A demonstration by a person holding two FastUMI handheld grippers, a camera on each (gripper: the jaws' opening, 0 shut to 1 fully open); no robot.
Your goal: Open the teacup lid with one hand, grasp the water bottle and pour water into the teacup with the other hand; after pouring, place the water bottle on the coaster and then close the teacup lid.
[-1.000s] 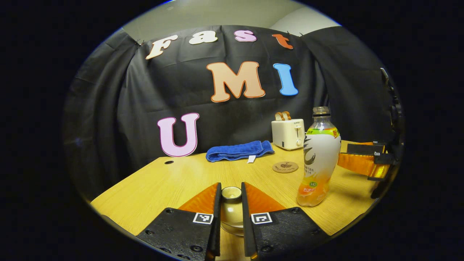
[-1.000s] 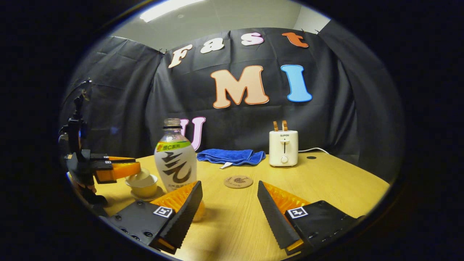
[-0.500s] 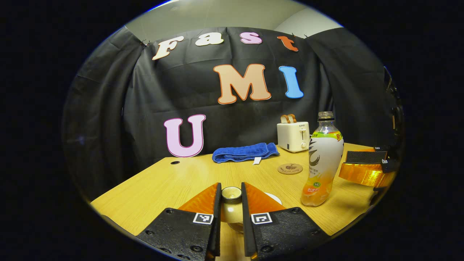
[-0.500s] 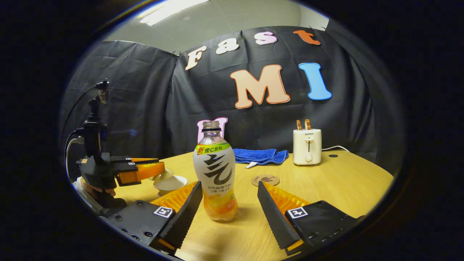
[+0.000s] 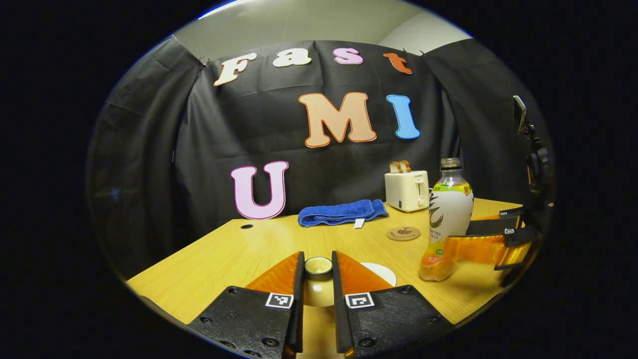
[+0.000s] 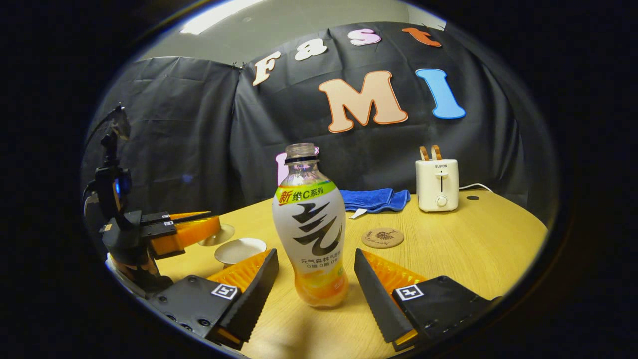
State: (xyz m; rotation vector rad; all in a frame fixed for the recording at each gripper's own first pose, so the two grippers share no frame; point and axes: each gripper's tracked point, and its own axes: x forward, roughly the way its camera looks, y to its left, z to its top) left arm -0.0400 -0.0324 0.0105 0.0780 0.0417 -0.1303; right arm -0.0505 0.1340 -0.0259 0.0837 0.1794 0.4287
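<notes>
Your left gripper (image 5: 317, 294) — clenched on the knob of the teacup lid (image 5: 318, 267), both fingers pressing its sides. In the right gripper view the lid (image 6: 215, 234) hangs under that gripper (image 6: 199, 230), lifted clear and just beside the uncovered teacup (image 6: 240, 251).

Your right gripper (image 6: 314, 284) — fingers spread wide, nothing held. The water bottle (image 6: 313, 234) stands upright on the table (image 6: 478, 249) in the gap between them, its base level with the fingertips, touching neither. In the left gripper view the orange fingers of this gripper (image 5: 466, 247) flank the bottle's (image 5: 447, 219) lower half.

Coaster (image 6: 383, 237) — flat on the table, bare, beyond the right finger and near the bottle.

Blue towel (image 6: 376, 199) and white toaster (image 6: 437, 184) — at the table's far edge, well apart from both grippers.
</notes>
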